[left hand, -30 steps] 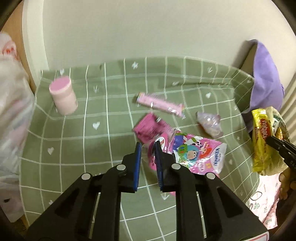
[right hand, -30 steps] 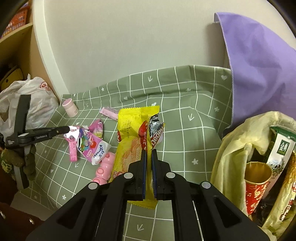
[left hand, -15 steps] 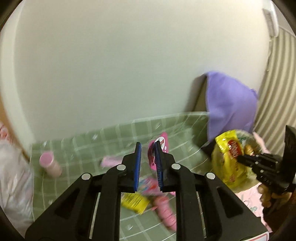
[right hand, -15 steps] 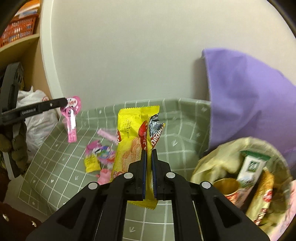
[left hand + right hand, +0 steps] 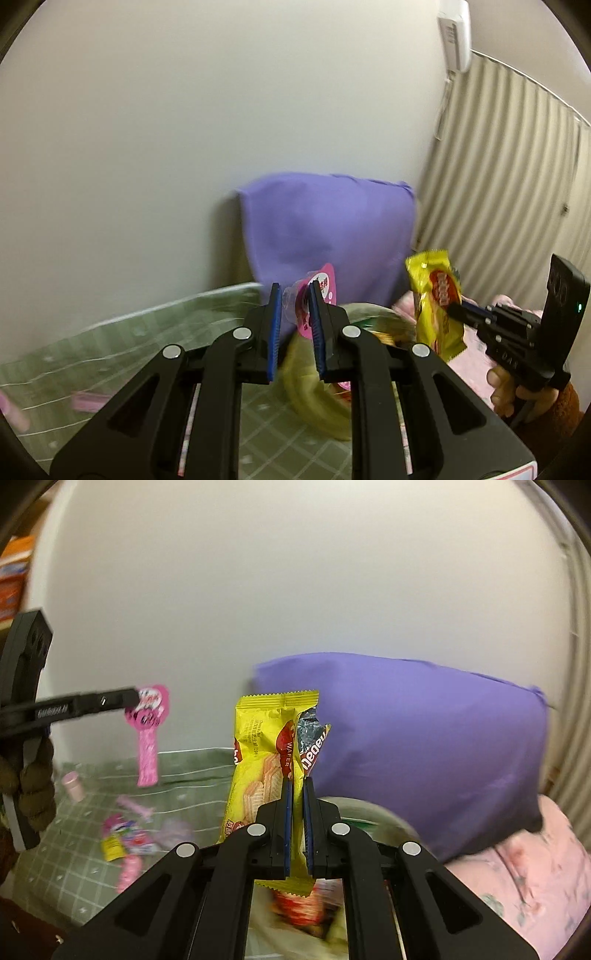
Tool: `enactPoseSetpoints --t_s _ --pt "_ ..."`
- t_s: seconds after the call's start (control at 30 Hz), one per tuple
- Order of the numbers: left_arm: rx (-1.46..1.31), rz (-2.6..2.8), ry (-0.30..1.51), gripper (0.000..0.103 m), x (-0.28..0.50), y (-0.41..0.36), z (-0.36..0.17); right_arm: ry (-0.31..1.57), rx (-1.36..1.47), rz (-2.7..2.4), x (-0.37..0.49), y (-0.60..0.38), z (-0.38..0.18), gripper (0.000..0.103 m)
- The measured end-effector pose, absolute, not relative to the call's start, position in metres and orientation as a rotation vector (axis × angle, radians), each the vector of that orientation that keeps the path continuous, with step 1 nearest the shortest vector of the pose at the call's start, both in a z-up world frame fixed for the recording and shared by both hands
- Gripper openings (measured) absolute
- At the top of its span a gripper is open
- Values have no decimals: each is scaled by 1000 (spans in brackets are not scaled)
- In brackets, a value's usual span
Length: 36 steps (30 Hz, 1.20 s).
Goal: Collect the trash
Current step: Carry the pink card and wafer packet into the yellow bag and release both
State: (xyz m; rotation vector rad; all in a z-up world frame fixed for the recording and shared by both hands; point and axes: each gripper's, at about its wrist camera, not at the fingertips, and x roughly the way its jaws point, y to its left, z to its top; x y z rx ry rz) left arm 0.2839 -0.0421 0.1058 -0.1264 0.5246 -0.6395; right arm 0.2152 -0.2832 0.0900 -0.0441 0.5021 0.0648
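The left hand-held gripper (image 5: 295,295) is raised level in front of the purple cushion (image 5: 328,229), pinching a pink wrapper (image 5: 149,720) that dangles below its tips. To the right of the cushion, the right hand-held gripper (image 5: 298,786) is also lifted, clamped on an upright yellow wafer wrapper (image 5: 266,760).

a home, a bedroom or living corner by the look of it. a purple pillow (image 5: 424,746) leans against the plain pale wall, with pink floral bedding (image 5: 535,867) below it. a green checked cloth (image 5: 74,867) with little white hearts covers the surface where snack wrappers lie. ribbed beige curtains (image 5: 509,192) hang at one side, an air conditioner (image 5: 454,33) is mounted high on the wall, and a shelf (image 5: 14,576) holds orange boxes.
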Motion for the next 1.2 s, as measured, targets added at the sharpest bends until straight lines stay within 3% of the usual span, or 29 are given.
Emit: enactPoseSetpoints --t_s 0.43,1.1,1.2 --pt "-63 -816 676 14 306 -159 51 615 49 -49 217 -354 50 7" --pt "-81 -766 867 14 324 -173 -16 756 98 26 251 -352 -11 8" --pt "-96 -758 891 24 325 -169 -21 768 83 20 251 -349 -14 9"
